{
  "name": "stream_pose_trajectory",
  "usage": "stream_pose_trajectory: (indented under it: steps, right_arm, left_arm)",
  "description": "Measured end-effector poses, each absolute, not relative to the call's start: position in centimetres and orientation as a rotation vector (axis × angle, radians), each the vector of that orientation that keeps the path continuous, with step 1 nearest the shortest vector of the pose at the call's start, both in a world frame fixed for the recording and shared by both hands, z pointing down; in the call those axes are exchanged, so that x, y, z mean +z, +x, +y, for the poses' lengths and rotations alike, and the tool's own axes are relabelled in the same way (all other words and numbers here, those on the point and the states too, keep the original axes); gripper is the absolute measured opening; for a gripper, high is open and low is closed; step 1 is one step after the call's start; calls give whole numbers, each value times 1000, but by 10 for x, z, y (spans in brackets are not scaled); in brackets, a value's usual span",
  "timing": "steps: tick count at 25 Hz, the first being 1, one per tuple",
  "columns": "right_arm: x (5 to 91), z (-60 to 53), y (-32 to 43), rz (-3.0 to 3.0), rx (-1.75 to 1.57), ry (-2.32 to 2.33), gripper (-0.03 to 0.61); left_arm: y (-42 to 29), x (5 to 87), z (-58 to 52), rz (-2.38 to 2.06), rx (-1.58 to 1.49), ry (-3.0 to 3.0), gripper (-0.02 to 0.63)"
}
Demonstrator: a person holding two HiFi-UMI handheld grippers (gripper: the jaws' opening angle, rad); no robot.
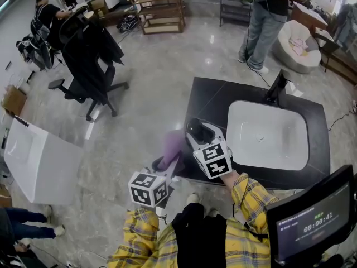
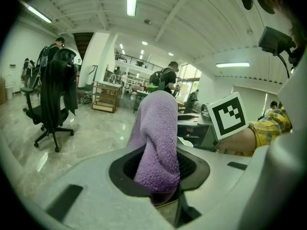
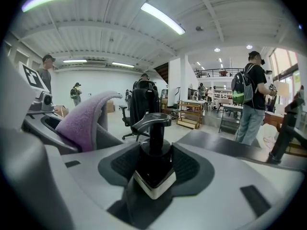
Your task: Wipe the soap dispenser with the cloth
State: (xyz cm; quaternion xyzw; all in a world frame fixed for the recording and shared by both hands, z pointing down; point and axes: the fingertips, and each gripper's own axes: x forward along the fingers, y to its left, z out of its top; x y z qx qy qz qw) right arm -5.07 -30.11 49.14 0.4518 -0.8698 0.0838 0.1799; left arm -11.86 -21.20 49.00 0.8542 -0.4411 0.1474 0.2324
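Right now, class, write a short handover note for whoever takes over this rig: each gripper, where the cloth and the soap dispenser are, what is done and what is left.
Left gripper: shut on the purple cloth, which stands up out of it.
Right gripper: shut on the black soap dispenser, held upright with its pump head on top.
Where: both are held up at the near left edge of the black counter, left of the white sink. The cloth is to the dispenser's left and apart from it.
Done: both things are picked up.
Left: bring the cloth onto the dispenser and wipe it.
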Motion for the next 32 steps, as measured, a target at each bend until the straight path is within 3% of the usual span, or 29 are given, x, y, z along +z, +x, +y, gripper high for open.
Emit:
stream_pose_trajectory:
  steps: [10, 21, 32]
  right_arm:
    - [478, -278, -20, -2535, 321, 1367, 189]
    - [473, -244, 8, -2514, 425, 1460, 74]
    - [471, -194, 30, -2503, 438, 1490, 32]
  left_arm:
    - [-116, 492, -209, -1253, 495, 2378, 87]
    - [-116, 488, -188, -1306, 448, 2344, 87]
    - [-113, 482, -148, -1344, 363, 2302, 87]
